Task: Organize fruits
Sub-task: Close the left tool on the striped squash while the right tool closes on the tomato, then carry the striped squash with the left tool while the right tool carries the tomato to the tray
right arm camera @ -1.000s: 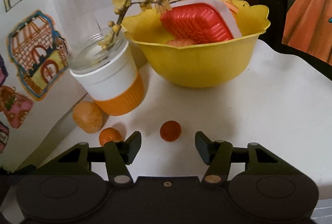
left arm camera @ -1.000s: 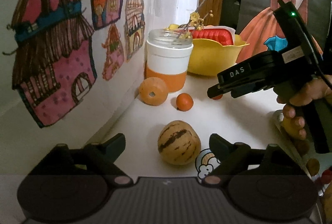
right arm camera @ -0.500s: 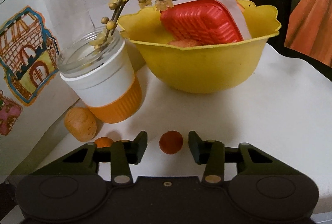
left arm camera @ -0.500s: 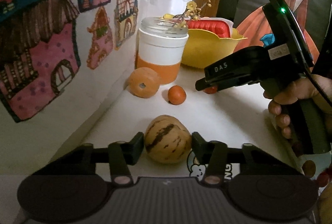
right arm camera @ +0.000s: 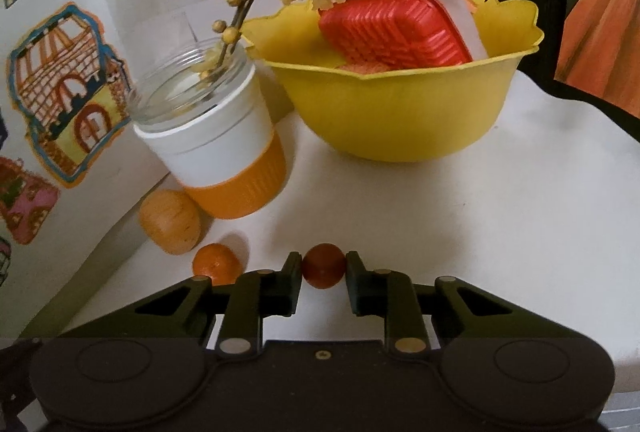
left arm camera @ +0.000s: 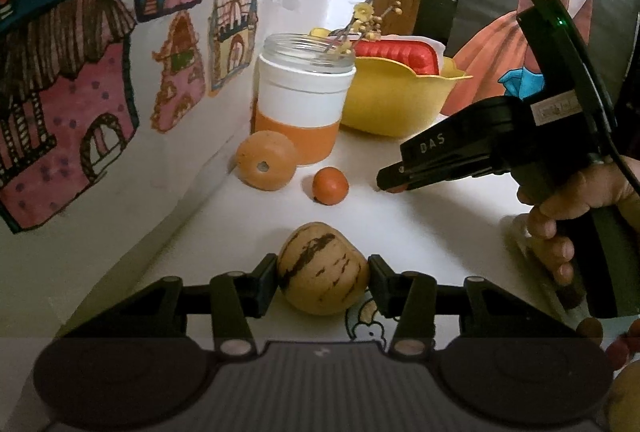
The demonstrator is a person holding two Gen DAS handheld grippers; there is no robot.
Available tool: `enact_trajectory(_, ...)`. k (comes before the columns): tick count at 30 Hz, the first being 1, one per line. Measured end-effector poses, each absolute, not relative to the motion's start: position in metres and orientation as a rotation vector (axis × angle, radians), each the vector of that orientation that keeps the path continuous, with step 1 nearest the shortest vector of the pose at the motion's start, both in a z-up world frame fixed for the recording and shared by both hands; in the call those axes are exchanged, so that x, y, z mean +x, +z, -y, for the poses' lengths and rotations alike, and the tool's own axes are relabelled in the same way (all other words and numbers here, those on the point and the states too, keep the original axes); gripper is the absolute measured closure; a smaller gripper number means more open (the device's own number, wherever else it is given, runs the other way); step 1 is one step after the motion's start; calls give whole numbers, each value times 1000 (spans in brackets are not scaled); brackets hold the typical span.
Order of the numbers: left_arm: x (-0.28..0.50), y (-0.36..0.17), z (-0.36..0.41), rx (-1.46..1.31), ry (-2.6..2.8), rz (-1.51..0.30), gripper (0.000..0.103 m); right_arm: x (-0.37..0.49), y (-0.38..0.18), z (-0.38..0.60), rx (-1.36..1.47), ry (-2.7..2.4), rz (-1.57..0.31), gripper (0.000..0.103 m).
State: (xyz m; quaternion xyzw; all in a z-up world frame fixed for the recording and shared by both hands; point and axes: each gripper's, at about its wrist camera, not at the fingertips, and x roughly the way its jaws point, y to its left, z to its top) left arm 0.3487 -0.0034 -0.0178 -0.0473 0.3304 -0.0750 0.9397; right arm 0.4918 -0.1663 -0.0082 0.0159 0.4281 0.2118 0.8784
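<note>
A tan fruit with dark stripes [left arm camera: 322, 270] rests on the white table [left arm camera: 432, 224], and my left gripper [left arm camera: 322, 278] is shut on it, a finger on each side. In the right wrist view my right gripper [right arm camera: 323, 272] is shut on a small red-orange fruit [right arm camera: 323, 265] at table level. The left wrist view shows the right gripper [left arm camera: 390, 182] from the side, held by a hand [left arm camera: 560, 216]. A small orange [left arm camera: 330, 185] [right arm camera: 217, 266] and a round wooden fruit [left arm camera: 266, 165] [right arm camera: 170, 226] lie near the wall.
A glass jar with a white and orange sleeve [right arm camera: 212, 140] [left arm camera: 304, 108] holds a flowering twig. Behind it stands a yellow bowl [right arm camera: 400, 112] [left arm camera: 396, 104] containing a red box [right arm camera: 392, 28]. A wall with house drawings [left arm camera: 100, 72] runs along the left. More fruits [left arm camera: 590, 330] lie at the right edge.
Both grippers moved forward and closed: the left onto the striped fruit, the right onto the small red-orange fruit. Other fruits, jar and bowl have not moved.
</note>
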Motion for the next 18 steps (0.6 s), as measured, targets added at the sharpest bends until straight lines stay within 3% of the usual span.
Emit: enact_trajectory(18, 325, -16, 17, -80, -192, -678, 51, 427, 4, 183, 38, 527, -942, 79)
